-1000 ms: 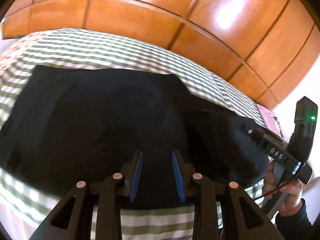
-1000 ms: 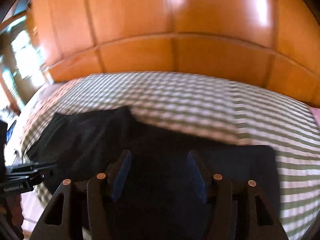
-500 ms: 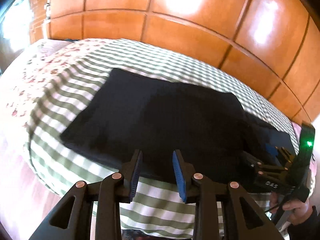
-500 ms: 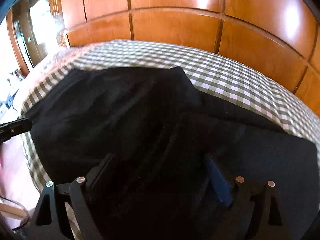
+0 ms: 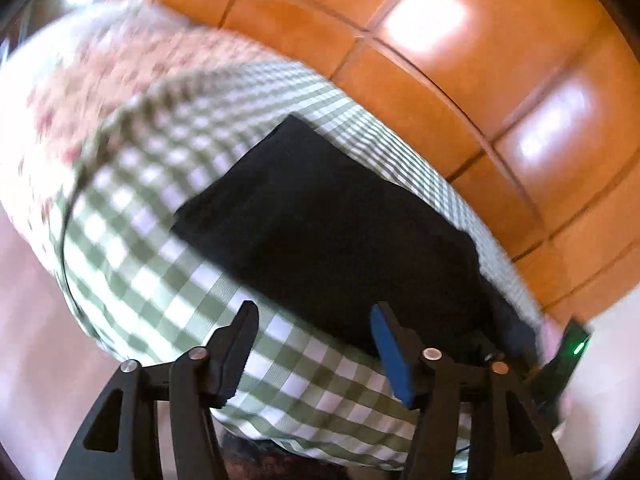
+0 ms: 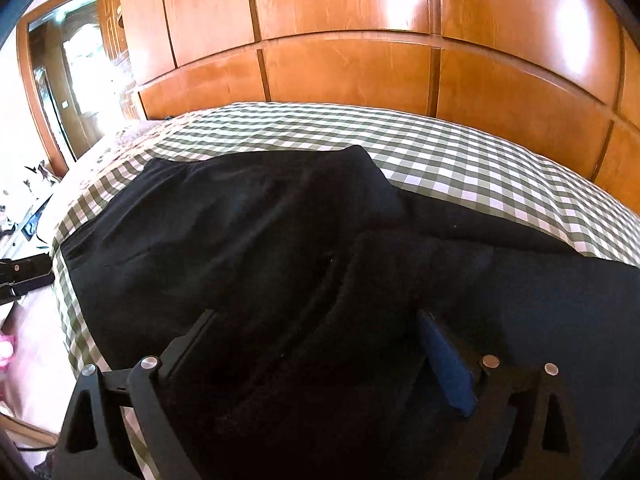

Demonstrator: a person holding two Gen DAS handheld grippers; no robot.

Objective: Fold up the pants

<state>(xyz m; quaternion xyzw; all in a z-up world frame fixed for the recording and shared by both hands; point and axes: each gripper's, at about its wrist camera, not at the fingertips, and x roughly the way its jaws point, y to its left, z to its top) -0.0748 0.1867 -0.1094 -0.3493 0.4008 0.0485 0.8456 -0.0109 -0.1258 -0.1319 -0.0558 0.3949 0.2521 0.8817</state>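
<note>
The black pants point(image 5: 340, 236) lie spread on a green-and-white checked bedspread point(image 5: 160, 272). In the left wrist view my left gripper point(image 5: 312, 344) is open and empty, hovering over the bedspread just short of the pants' near edge. In the right wrist view the pants point(image 6: 248, 232) fill the foreground. My right gripper point(image 6: 316, 344) is open wide, its jaws straddling a raised fold of black cloth without closing on it. The left gripper's tip point(image 6: 24, 276) shows at the left edge.
A glossy wooden panelled wall point(image 6: 360, 64) runs behind the bed. A floral cover point(image 5: 80, 80) lies at the bed's left end. A doorway or mirror point(image 6: 68, 80) stands far left. The right gripper's body with a green light point(image 5: 572, 352) shows beside the pants.
My left gripper has opened wider and pulled back left off the pants, over the checked bedspread. My right gripper has lowered onto the pants, its jaws around a fold.
</note>
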